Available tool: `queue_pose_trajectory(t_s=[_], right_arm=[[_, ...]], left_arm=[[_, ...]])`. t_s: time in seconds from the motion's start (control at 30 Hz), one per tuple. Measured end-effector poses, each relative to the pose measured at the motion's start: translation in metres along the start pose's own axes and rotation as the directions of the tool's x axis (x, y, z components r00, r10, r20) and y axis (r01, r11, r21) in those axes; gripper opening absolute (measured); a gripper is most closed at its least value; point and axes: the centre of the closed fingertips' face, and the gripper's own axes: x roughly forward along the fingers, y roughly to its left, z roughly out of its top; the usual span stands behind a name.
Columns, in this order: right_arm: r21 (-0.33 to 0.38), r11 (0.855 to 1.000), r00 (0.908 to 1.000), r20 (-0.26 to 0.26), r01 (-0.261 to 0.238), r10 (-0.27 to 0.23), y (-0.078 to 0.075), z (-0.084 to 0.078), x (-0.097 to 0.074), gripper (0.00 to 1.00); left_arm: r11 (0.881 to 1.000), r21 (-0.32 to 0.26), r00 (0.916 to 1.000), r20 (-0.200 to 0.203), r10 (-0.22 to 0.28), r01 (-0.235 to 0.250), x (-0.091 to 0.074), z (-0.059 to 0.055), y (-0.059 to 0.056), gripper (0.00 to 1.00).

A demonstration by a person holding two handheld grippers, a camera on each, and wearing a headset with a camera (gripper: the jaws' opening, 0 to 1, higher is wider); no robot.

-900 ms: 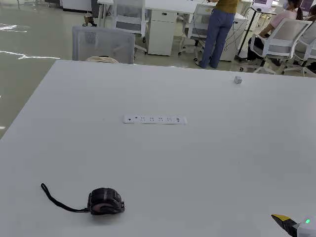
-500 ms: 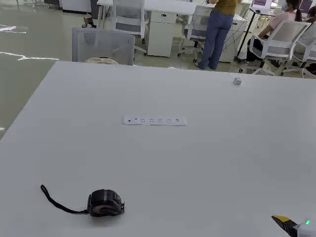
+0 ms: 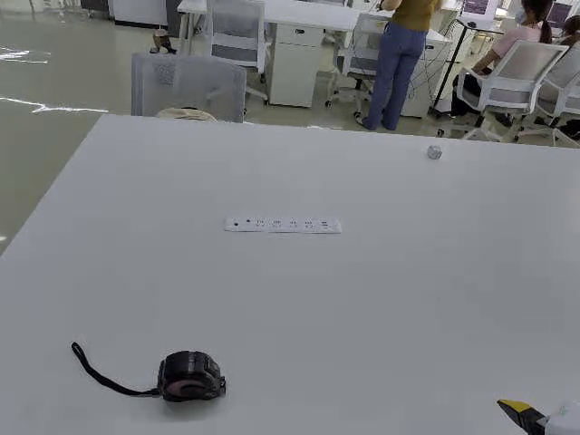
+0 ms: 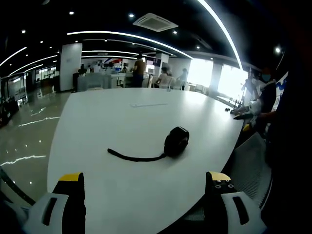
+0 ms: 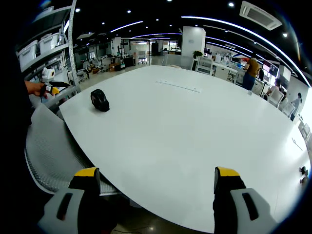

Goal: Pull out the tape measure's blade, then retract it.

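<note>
The left gripper (image 4: 146,178) is spread wide, holding nothing. The tape measure (image 3: 192,377), a dark rounded case with a black wrist strap (image 3: 104,376) trailing to its left, lies near the white table's (image 3: 381,308) front-left edge. Any lettering on it is too small to read. The right gripper (image 5: 155,173) gapes too, empty.

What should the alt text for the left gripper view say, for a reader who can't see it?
A black tape measure lies on a white table, no blade pulled out, its strap trailing toward the view's left. The left gripper faces it, jaws open and empty.
</note>
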Motion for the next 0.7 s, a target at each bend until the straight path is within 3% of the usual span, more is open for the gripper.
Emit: queue_pose_trajectory(t_s=[0.1,0.7], right_arm=[[0.0,1.0,1.0,0.0,0.0,0.0,0.0,0.0,0.0,1.0],[0.011,1.0,0.9999,0.013,0.005,-0.006,-0.002,0.005,0.003,0.99]], left_arm=[[1.0,0.02,1.0,0.008,-0.001,0.001,0.001,0.003,0.0,1.0],[0.998,0.04,0.9981,-0.03,-0.053,0.054,0.014,0.013,-0.002,1.0]])
